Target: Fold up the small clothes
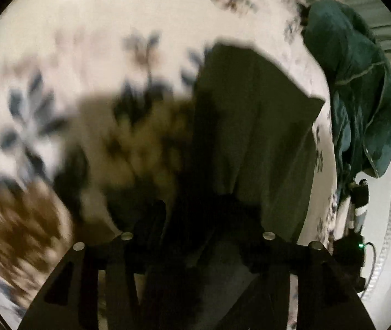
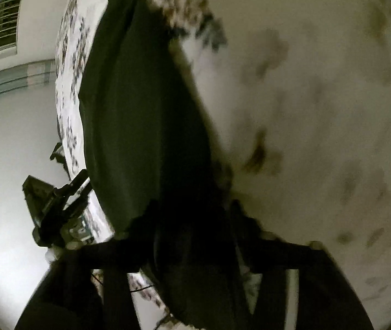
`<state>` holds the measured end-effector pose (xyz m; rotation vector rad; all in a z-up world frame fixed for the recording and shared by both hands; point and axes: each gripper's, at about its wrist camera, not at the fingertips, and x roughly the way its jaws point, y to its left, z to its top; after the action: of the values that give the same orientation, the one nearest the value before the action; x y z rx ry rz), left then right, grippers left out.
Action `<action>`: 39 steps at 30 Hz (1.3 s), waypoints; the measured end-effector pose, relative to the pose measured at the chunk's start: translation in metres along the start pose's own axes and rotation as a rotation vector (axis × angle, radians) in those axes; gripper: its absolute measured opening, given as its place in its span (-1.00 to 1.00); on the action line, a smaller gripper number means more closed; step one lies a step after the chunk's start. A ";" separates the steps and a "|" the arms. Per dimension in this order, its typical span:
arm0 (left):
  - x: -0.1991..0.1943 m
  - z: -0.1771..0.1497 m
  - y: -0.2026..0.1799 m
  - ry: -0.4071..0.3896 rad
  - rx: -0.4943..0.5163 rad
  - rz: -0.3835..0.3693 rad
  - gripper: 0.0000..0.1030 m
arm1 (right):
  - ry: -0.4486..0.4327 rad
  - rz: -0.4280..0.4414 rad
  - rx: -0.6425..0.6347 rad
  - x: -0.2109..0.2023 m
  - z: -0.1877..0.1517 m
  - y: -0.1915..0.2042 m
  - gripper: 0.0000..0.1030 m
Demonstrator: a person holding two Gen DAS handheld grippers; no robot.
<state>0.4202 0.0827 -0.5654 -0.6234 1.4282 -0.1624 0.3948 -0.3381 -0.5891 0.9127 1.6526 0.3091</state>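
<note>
A dark olive-green garment (image 1: 253, 126) hangs stretched between my two grippers above a white bedsheet with a blue and brown flower print (image 1: 91, 27). My left gripper (image 1: 198, 214) is shut on one bunched edge of the garment, whose far corners hang free in the left wrist view. My right gripper (image 2: 192, 220) is shut on the other edge of the same garment (image 2: 140, 104), which runs away from it as a long dark panel. The other gripper (image 2: 55, 203) shows at the left of the right wrist view. Both views are blurred.
A teal blanket (image 1: 360, 88) lies heaped at the bed's right edge in the left wrist view. A white floor (image 2: 5, 143) lies beyond the bed edge, with a window grille (image 2: 0, 24) at the upper left. The flowered sheet (image 2: 319, 110) fills the right side.
</note>
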 end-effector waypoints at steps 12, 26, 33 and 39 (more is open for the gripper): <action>-0.031 -0.003 -0.006 -0.037 0.067 0.054 -0.61 | -0.005 -0.101 0.038 0.014 -0.019 -0.015 -0.78; -0.037 -0.052 0.033 -0.096 0.027 0.062 -0.98 | -0.007 -0.126 0.081 0.039 -0.089 -0.009 -0.87; -0.069 -0.069 0.012 0.002 0.173 -0.009 -0.42 | -0.064 -0.102 0.138 0.012 -0.113 -0.021 -0.52; -0.093 -0.155 0.023 0.080 0.124 -0.020 0.11 | -0.057 -0.068 0.155 -0.022 -0.176 -0.033 0.22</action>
<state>0.2519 0.0980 -0.4981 -0.5337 1.4774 -0.2925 0.2212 -0.3288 -0.5420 0.9695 1.6683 0.1079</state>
